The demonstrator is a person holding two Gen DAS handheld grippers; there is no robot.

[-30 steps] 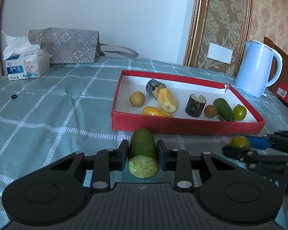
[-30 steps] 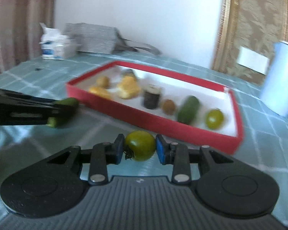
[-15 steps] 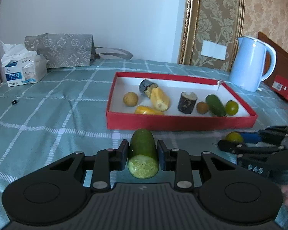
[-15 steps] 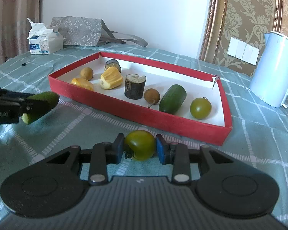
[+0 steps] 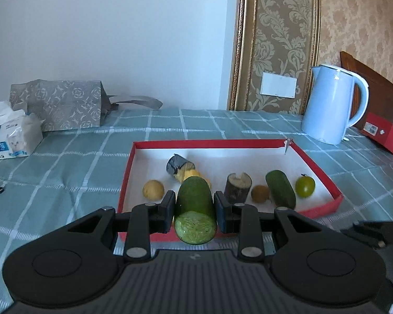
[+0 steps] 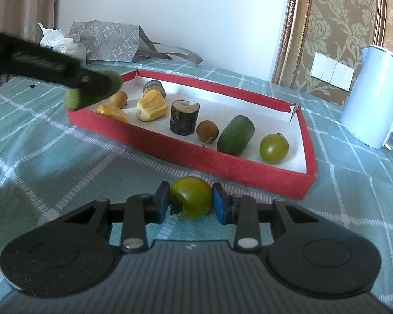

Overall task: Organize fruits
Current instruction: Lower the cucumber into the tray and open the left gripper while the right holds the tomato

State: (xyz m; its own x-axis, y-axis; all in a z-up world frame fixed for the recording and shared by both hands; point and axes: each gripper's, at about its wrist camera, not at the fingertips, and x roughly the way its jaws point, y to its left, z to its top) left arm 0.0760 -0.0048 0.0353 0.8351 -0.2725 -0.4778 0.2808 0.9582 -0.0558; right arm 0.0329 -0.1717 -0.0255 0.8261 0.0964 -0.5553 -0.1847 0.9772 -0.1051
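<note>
Both jaws are clamping: your left gripper (image 5: 195,210) on the cut green cucumber piece (image 5: 195,209), your right gripper (image 6: 190,201) on the round green tomato (image 6: 190,200). You are delivering; next, release inside the shallow red cardboard tray (image 6: 186,154) at twelve o'clock.

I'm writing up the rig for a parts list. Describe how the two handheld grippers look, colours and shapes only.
Both are matte black. The left gripper has a ribbed dark grey deck, two round black discs at its sides, silver pivot screws and black pads. The right gripper has the same build, but its pads are blue. No cables, hands or sleeves show.
</note>
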